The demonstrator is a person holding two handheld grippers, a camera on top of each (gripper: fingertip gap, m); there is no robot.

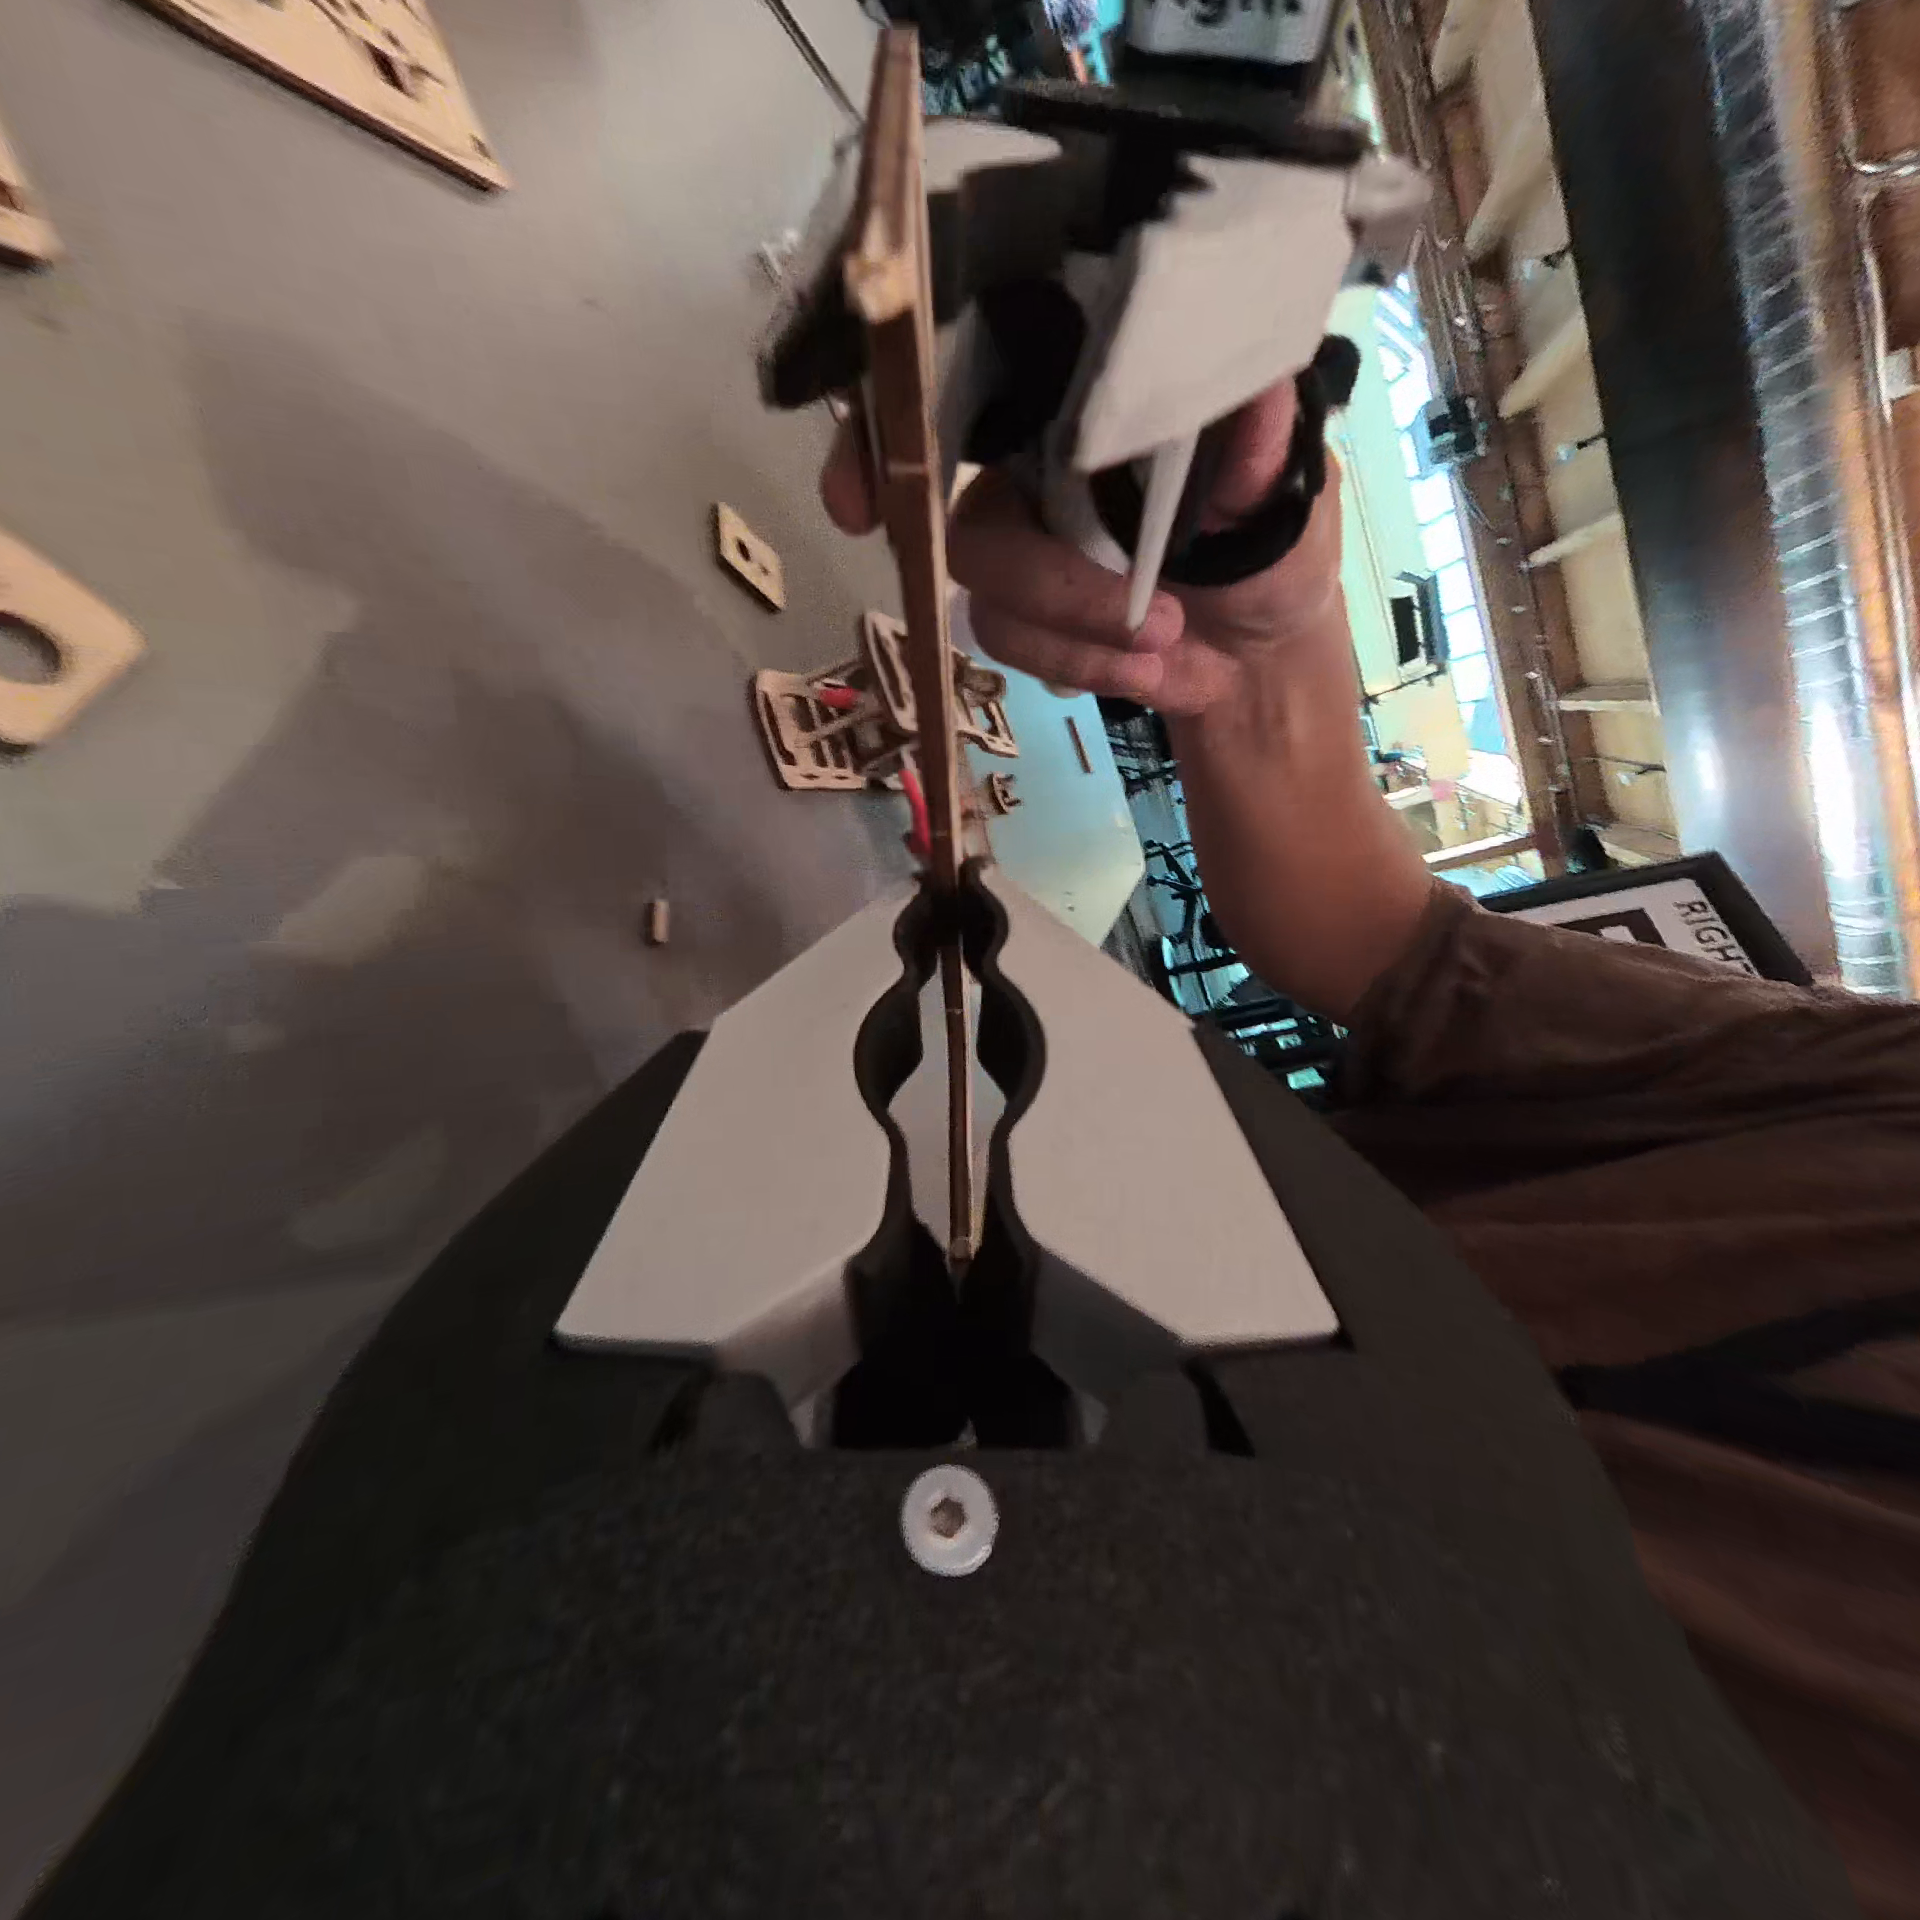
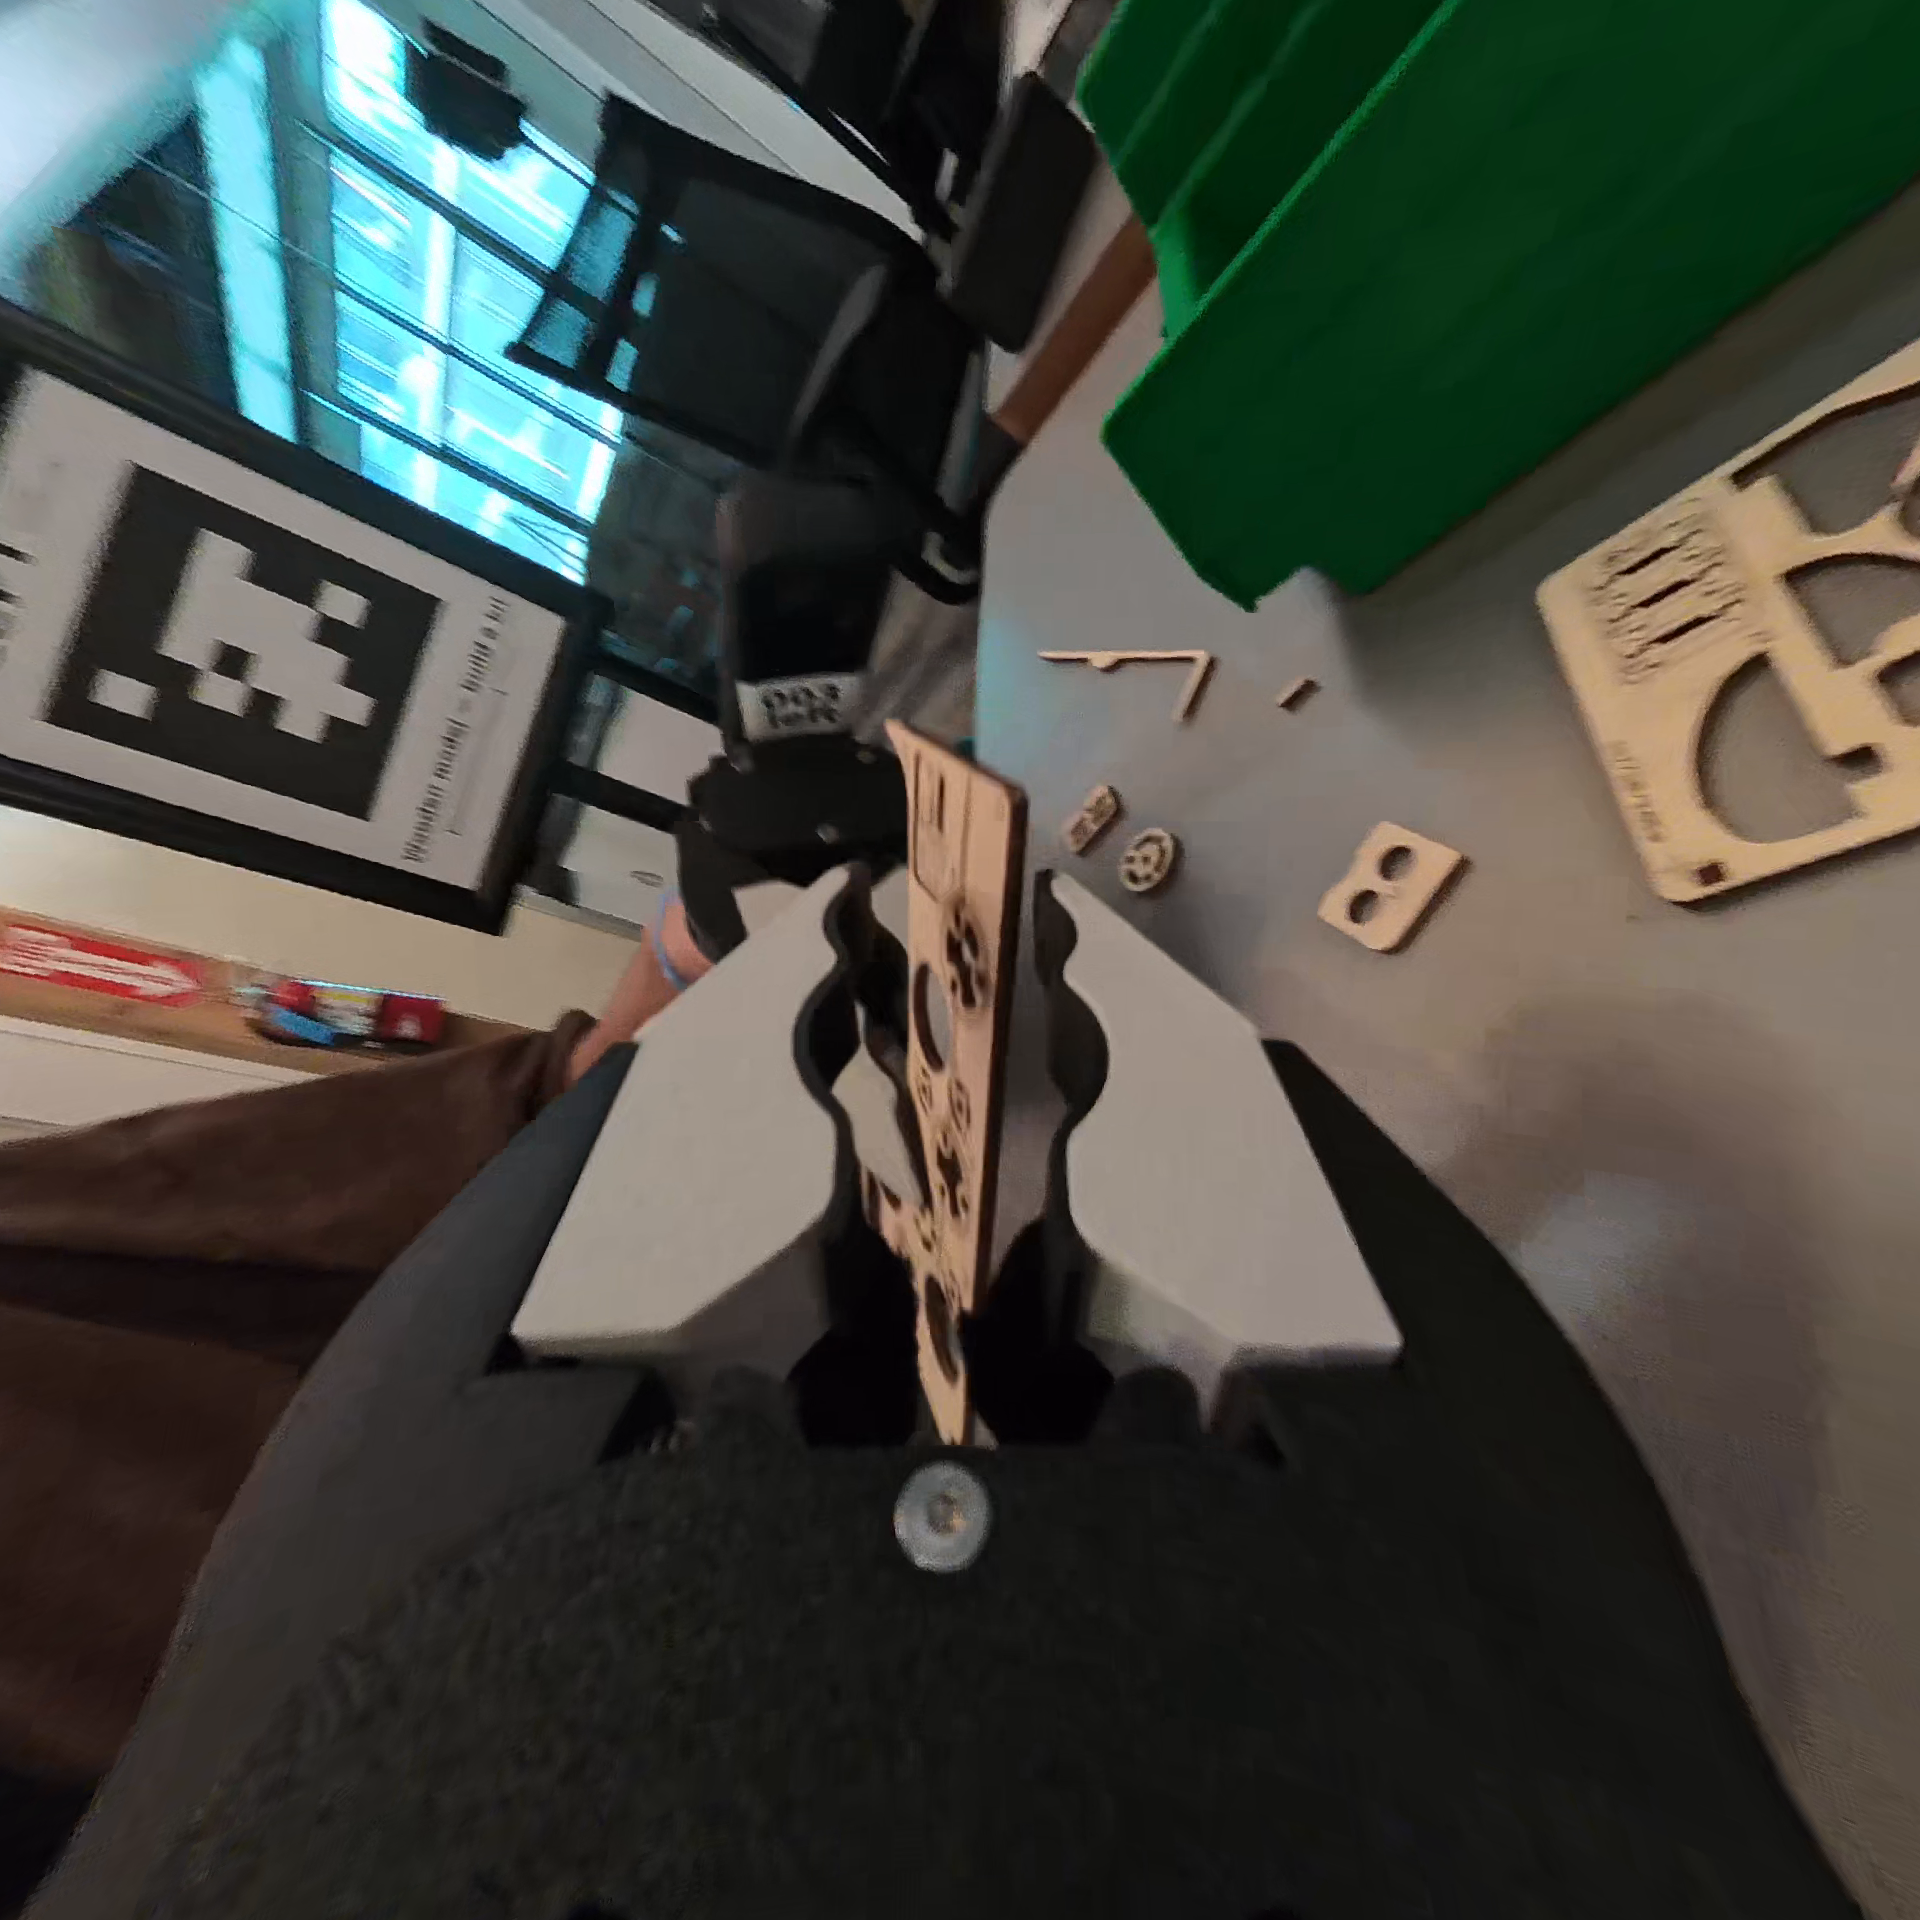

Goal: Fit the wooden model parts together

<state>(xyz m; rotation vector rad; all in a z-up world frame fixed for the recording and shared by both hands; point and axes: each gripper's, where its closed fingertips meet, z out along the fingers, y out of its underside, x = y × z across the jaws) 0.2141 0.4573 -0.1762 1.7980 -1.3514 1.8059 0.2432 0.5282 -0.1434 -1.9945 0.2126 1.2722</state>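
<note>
Between both grippers, wooden sheet (image 1: 920, 520) edge-on, lengthwise

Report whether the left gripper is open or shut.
Shut. The left gripper pinches the thin wooden sheet edge-on, fingertips pressed against both its faces.

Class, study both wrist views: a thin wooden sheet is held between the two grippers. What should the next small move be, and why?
Probably lower the wooden sheet flat onto the grey table and open one gripper. Both the left gripper and right gripper clamp the same sheet edge-on in mid-air, so neither is free to push a part out or fetch the half-built model lying on the table.
</note>
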